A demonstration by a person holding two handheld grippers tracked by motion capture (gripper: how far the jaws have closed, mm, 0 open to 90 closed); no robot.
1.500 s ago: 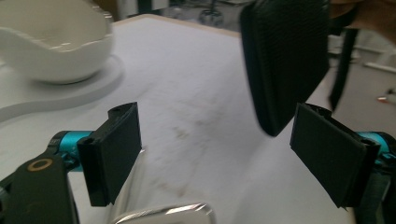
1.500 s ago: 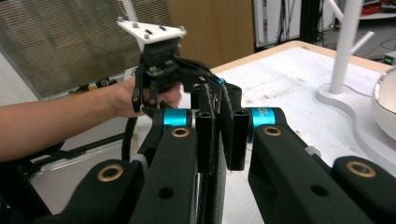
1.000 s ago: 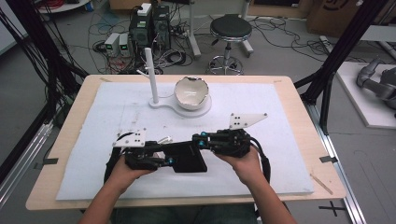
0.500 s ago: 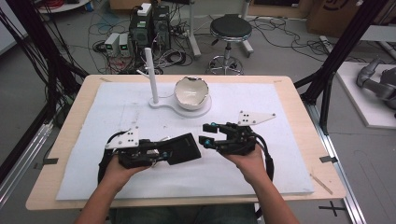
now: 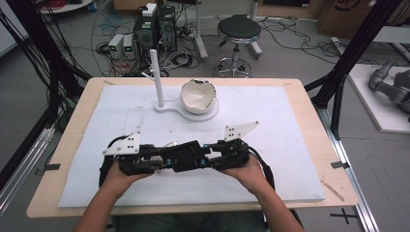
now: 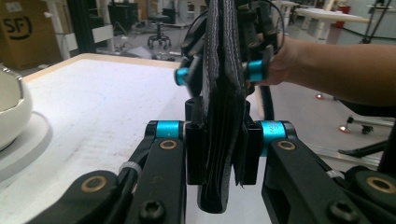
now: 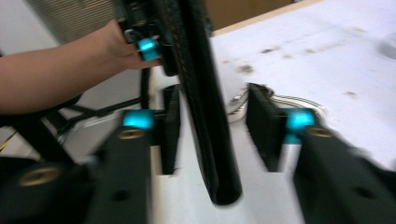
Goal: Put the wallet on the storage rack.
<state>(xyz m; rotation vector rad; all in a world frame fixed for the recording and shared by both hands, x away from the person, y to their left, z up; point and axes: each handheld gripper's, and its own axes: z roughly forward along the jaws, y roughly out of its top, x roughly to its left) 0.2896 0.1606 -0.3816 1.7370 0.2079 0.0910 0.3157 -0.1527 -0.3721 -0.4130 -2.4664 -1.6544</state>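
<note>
Worktop (image 5: 290,145): wooden, covered by white mat, cables and stool (image 5: 238,30) behind | black wallet (image 5: 183,155): held above mat, near front edge | left gripper (image 5: 162,159): fingers clamped on wallet | right gripper (image 5: 207,155): fingers wide around wallet

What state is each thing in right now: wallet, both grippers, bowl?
Black wallet: folded, held on edge between the two grippers.
Left gripper: shut on the wallet.
Right gripper: open, jaws either side of the wallet, gap showing.
White bowl: upright on its white stand, rim chipped.
</note>
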